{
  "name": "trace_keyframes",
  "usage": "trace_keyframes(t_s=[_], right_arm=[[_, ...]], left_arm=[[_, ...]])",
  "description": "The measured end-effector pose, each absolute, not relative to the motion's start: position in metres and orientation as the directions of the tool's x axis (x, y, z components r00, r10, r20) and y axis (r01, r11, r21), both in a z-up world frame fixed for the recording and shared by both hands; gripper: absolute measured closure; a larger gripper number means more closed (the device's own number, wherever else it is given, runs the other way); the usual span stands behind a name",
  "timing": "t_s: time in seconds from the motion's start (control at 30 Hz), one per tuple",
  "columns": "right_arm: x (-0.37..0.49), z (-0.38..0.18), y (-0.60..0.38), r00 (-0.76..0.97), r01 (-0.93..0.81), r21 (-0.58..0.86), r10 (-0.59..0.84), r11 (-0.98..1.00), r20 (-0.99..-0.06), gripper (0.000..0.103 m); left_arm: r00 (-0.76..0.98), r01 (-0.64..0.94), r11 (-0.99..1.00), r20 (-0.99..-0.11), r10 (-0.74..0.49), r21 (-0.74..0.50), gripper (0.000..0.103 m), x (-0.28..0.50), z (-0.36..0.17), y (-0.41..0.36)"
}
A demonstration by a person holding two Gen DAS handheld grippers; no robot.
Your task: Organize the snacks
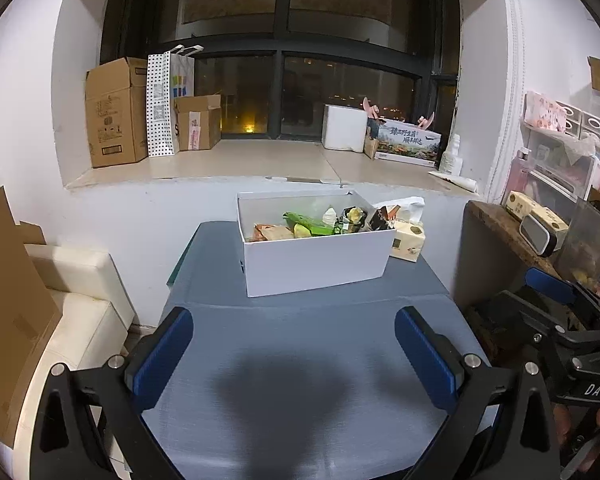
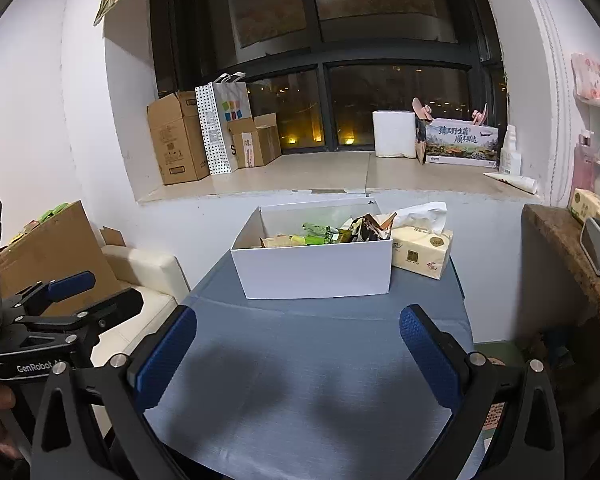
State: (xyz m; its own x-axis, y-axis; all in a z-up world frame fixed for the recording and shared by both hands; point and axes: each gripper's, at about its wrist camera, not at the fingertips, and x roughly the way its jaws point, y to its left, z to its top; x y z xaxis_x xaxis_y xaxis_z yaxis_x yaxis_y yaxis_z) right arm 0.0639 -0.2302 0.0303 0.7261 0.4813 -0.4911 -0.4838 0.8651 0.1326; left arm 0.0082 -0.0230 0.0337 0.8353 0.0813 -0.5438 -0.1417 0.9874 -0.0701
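Note:
A white open box point(image 1: 316, 260) stands at the far end of the grey-blue table point(image 1: 300, 360). It holds several snack packets point(image 1: 312, 226), green, orange and dark. It also shows in the right wrist view point(image 2: 316, 270) with the snack packets point(image 2: 332, 232) inside. My left gripper point(image 1: 294, 348) is open and empty above the near part of the table, well short of the box. My right gripper point(image 2: 298, 348) is open and empty too, also short of the box. The right gripper shows at the right edge of the left wrist view point(image 1: 560, 300).
A yellow tissue pack point(image 1: 408, 242) lies against the box's right side, also in the right wrist view point(image 2: 422, 252). A cream seat point(image 1: 80, 304) and cardboard point(image 1: 8, 304) stand left of the table. A wooden shelf point(image 1: 508, 232) with small items stands at the right. The window sill point(image 1: 240, 160) holds cardboard boxes.

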Motion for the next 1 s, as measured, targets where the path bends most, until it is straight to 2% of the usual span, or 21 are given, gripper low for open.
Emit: trace_keyframes(t_s=[1.0], right_arm=[[0.0638, 0.0308, -0.2311, 0.723, -0.481, 0.137, 0.48, 0.866, -0.497, 0.0]], left_arm=[[0.833, -0.132, 0.989, -0.548, 0.071, -0.073, 0.0, 0.0106, 0.0302, -0.0241]])
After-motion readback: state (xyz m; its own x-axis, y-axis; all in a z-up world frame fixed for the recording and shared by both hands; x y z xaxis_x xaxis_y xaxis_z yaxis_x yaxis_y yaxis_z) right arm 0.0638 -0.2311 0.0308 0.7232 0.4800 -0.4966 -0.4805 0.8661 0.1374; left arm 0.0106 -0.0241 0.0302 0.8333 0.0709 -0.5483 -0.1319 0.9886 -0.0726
